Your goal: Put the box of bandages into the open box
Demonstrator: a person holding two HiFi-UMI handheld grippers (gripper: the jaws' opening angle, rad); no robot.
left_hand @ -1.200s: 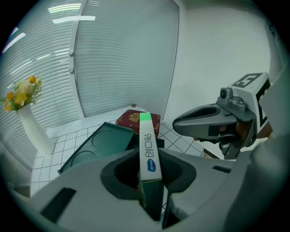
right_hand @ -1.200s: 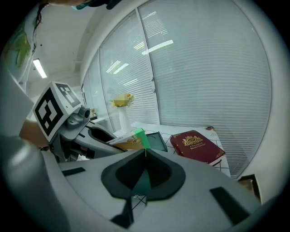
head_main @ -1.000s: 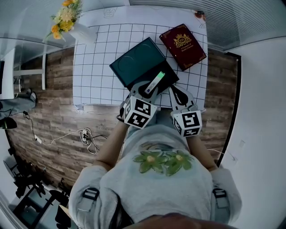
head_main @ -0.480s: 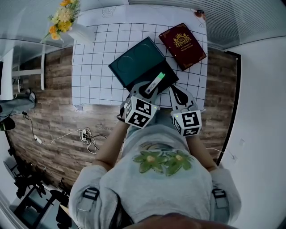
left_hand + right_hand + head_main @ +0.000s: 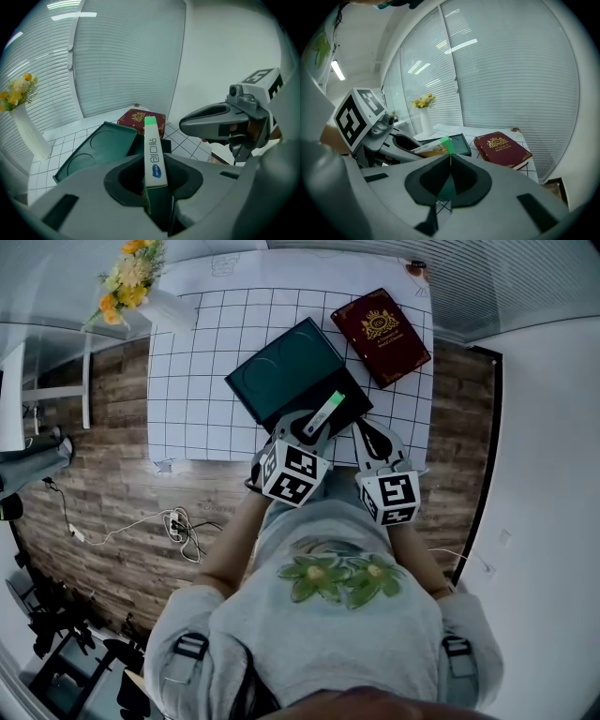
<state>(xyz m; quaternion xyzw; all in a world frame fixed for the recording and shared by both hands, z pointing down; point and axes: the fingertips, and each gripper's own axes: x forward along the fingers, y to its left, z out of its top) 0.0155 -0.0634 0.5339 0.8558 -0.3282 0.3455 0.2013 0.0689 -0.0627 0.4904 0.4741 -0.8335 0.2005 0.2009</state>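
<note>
Still, left tongs clamp bandage box, unmoved

- Holds the left tool low and forward of the chest, jaws clamped on the box of bandages, which stands on edge and sticks out past the tips.
- Holds the right tool just beside the left one, jaws pressed together with nothing between them.
- Tucks the left forearm and right forearm close to the torso, elbows bent.
</note>
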